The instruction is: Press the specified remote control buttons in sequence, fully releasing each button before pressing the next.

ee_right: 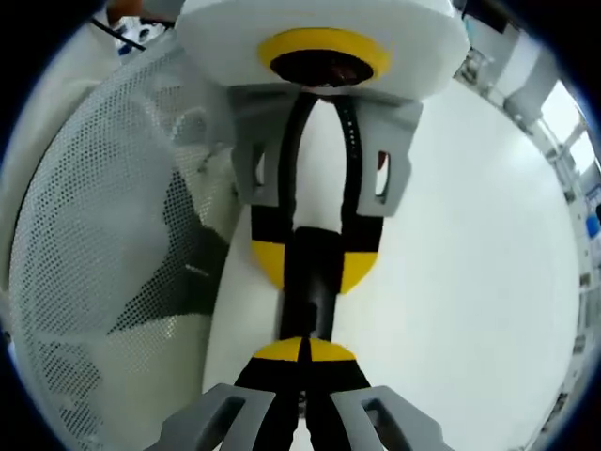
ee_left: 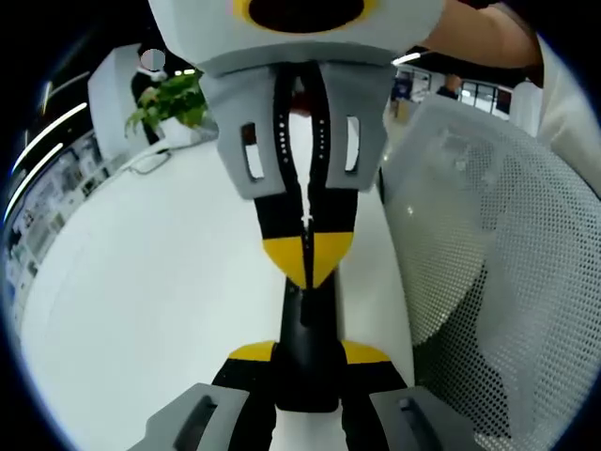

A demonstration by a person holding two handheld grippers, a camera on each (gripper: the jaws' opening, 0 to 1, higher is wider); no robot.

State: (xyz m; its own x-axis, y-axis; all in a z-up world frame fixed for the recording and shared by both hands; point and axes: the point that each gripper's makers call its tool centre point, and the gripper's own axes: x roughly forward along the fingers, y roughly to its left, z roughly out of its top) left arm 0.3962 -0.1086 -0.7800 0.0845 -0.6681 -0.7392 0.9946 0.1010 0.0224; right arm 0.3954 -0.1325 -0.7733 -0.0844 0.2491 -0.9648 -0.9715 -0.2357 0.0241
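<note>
- Left gripper view: your left gripper (ee_left: 308, 353) rises from the bottom edge with its yellow-tipped jaws set apart, one on each long side of a black remote control (ee_left: 305, 324). The jaws are clamped on it; the remote runs lengthwise away from the camera between them.
- Same view: your right gripper (ee_left: 308, 256) reaches in from the top. Its jaws are squeezed together with nothing between them, so the two yellow tips form a single point. That point sits on the far end of the remote, in contact or very nearly so; which one you cannot tell.
- Right gripper view: the right gripper (ee_right: 302, 349) shows its jaws meeting at the bottom, yellow tips side by side at the near end of the remote control (ee_right: 308, 291).
- Same view: the left gripper (ee_right: 315, 261) comes from the top, jaws spread around the remote's far half and gripping both of its edges.
- No buttons can be made out on the remote in either view; its surface reads as plain dark.
- The remote is held over a white table (ee_left: 141, 310) (ee_right: 470, 282); you cannot tell whether it rests on it.
- A white mesh chair back (ee_left: 488, 235) (ee_right: 103, 235) stands beside the table.
- A green plant (ee_left: 169, 99) stands at the table's far end.
- A person's arm (ee_left: 479, 38) shows at the upper right, behind the right gripper.
</note>
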